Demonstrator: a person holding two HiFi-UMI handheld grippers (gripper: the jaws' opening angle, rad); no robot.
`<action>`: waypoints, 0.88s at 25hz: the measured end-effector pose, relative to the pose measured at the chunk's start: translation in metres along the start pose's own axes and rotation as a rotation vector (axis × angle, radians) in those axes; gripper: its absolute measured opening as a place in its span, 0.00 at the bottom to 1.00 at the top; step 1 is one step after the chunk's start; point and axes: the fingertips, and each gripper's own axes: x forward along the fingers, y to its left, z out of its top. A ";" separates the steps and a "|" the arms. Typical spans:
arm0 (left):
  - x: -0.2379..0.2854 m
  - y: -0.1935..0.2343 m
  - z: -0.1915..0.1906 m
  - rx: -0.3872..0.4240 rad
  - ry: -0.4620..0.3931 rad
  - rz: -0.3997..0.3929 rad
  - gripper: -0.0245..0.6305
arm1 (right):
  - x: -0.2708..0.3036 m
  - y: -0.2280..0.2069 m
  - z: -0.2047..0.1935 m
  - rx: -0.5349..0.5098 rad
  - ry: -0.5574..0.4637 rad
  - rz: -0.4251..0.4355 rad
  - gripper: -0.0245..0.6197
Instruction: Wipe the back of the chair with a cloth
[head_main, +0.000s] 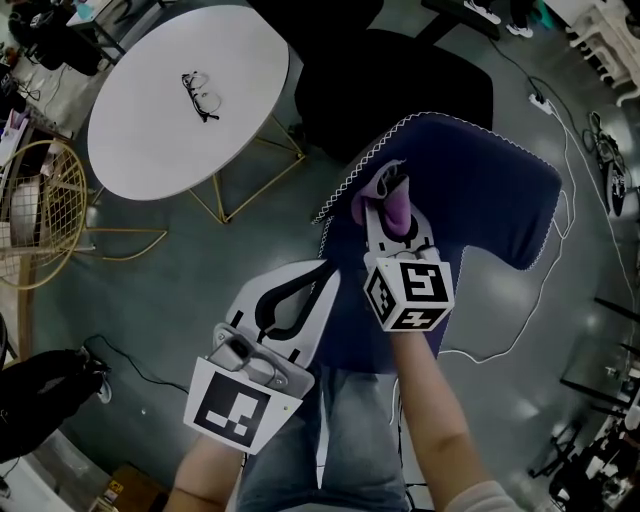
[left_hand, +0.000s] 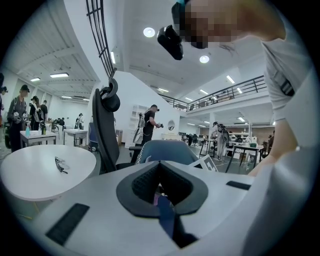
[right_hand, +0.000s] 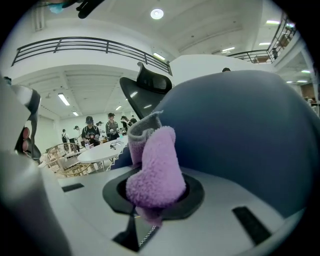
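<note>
The chair back is dark blue with a white stitched edge and fills the middle right of the head view. My right gripper is shut on a fluffy purple cloth, which is pressed against the chair back's upper left part. In the right gripper view the cloth bulges out of the shut gripper, with the blue chair back just behind it. My left gripper hangs lower left, jaws together and holding nothing. In the left gripper view the chair back lies beyond the gripper.
A white round table with a pair of glasses stands at upper left. A gold wire chair is at the far left. A black office chair stands behind the blue one. Cables run over the grey floor. People stand in the background.
</note>
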 end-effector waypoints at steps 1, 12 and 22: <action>0.001 0.000 -0.001 -0.001 0.003 0.001 0.06 | 0.000 -0.002 0.000 -0.003 0.001 -0.003 0.16; 0.018 -0.008 -0.004 0.003 0.019 -0.022 0.06 | -0.006 -0.037 -0.007 0.008 0.022 -0.089 0.16; 0.037 -0.021 -0.004 0.016 0.028 -0.061 0.06 | -0.023 -0.081 -0.011 0.023 0.027 -0.185 0.16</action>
